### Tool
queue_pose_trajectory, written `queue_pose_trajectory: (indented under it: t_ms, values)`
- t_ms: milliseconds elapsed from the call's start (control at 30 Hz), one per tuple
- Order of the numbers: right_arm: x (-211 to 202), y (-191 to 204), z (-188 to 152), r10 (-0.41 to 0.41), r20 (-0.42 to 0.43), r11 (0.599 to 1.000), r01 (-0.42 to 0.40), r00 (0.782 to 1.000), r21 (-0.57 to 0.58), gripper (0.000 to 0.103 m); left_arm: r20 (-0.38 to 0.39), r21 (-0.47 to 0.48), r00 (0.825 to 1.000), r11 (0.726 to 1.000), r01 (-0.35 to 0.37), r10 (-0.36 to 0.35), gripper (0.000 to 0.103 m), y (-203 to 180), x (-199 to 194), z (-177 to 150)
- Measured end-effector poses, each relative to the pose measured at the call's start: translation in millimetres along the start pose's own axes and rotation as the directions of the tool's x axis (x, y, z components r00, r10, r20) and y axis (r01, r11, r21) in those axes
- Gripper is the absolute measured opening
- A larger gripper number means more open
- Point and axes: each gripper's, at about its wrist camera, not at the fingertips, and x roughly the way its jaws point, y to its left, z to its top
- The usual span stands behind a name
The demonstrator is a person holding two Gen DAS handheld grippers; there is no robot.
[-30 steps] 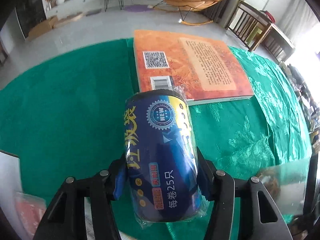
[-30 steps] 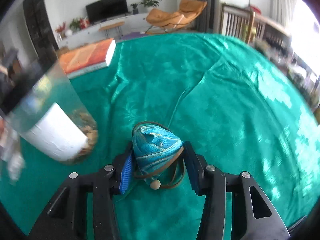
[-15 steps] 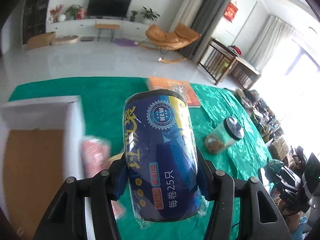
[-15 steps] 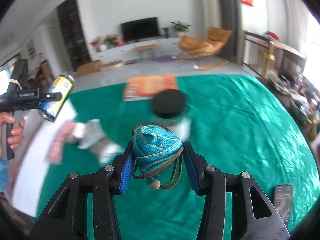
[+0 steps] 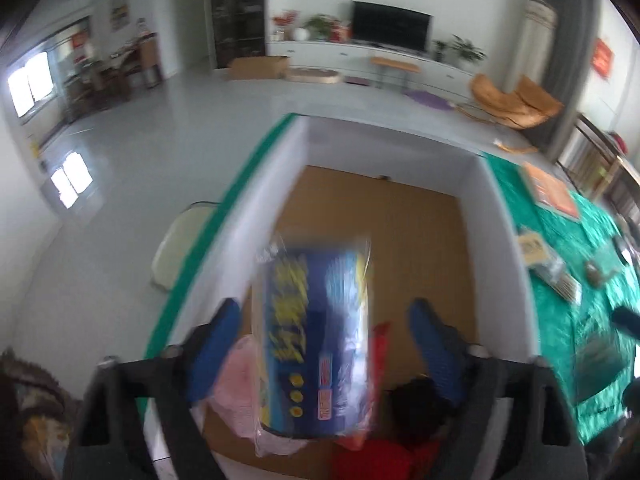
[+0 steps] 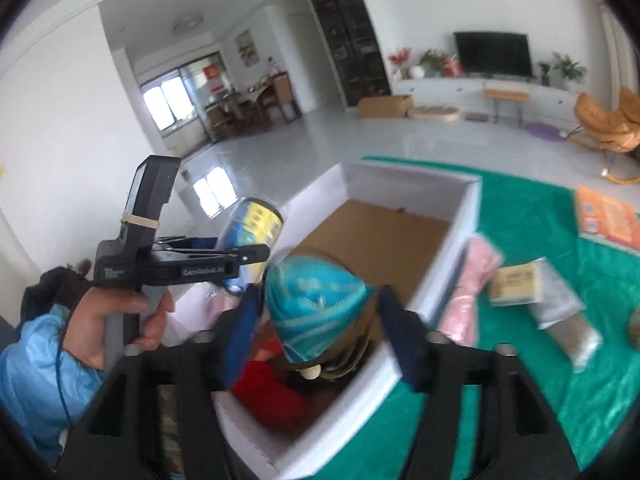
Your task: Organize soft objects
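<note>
Both grippers are over the white box (image 5: pixel 508 236), which sits at the corner of the green tablecloth (image 6: pixel 532 208).

The left gripper (image 5: pixel 324 328) has just been opening: its blue pads (image 5: pixel 216 340) stand wide, with clear gaps on both sides of the blue roll of bags (image 5: pixel 316 336). The roll is blurred and lies between the pads, touching neither, above the pink bag (image 5: pixel 236 376) and red cloth (image 5: pixel 372 456) at the box's near end.

The right gripper (image 6: pixel 316 320) has also just been opening. Its pads are spread apart and the teal pouch (image 6: pixel 312 312) sits between them; daylight shows on the right side, while on the left I cannot tell whether the pad still touches it. The pouch is over the near end of the box, above the red cloth.

A hand (image 6: pixel 108 320) in a blue sleeve holds the left gripper's handle.
</note>
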Motion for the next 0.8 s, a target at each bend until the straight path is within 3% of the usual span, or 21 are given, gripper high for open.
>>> queue_pose_trajectory:
  t_ms: [100,167,267,333,400,500,533,633,700,733,800]
  values:
    - [27,2,-11,0.021,-0.086,1.0,-0.022,0.996,-0.002,0.078,0.05,-0.066,0.999,0.998,0.006,-0.003,0.095,5,-1,-2]
    - [22,-9,-22,-0.02,-0.077,1.0,0.02,0.997,-0.003,0.078,0.086,-0.068,0.996,0.997,0.023,-0.018,0.095,-3,-5,-1]
    - [4,-43,-39,-0.118,-0.053,0.993,0.118,0.992,-0.001,0.078,0.137,-0.039,0.987,0.996,0.085,-0.079,0.095,-34,-13,-1]
    - [-7,-72,-57,-0.227,-0.043,0.974,0.228,0.973,0.01,0.078,0.153,-0.001,0.975,0.987,0.16,-0.158,0.095,-64,-15,1]
    - [-17,-103,-77,-0.343,-0.051,0.938,0.344,0.938,0.026,0.078,0.159,0.062,0.955,0.968,0.242,-0.249,0.095,-106,-19,-3]
    - [-30,-155,-116,-0.544,-0.078,0.835,0.548,0.836,0.049,0.078,0.147,0.157,0.918,0.925,0.346,-0.368,0.1,-169,-27,-17]
    - [-33,-174,-131,-0.604,-0.093,0.79,0.61,0.791,0.057,0.078,0.134,0.181,0.906,0.909,0.376,-0.401,0.103,-188,-28,-23]
    - [-43,-226,-165,-0.707,-0.157,0.681,0.724,0.69,0.115,0.078,0.053,0.236,0.873,0.855,0.462,-0.486,0.103,-249,-15,-46]
    - [-52,-248,-182,-0.731,-0.186,0.632,0.754,0.657,0.18,0.078,-0.034,0.267,0.855,0.82,0.507,-0.517,0.103,-295,8,-68]
    - [-58,-261,-191,-0.733,-0.214,0.6,0.762,0.646,0.244,0.078,-0.061,0.279,0.857,0.816,0.506,-0.511,0.103,-309,17,-74]
    - [-73,-273,-192,-0.728,-0.2,0.579,0.744,0.656,0.333,0.078,-0.108,0.321,0.879,0.82,0.474,-0.465,0.103,-338,44,-85]
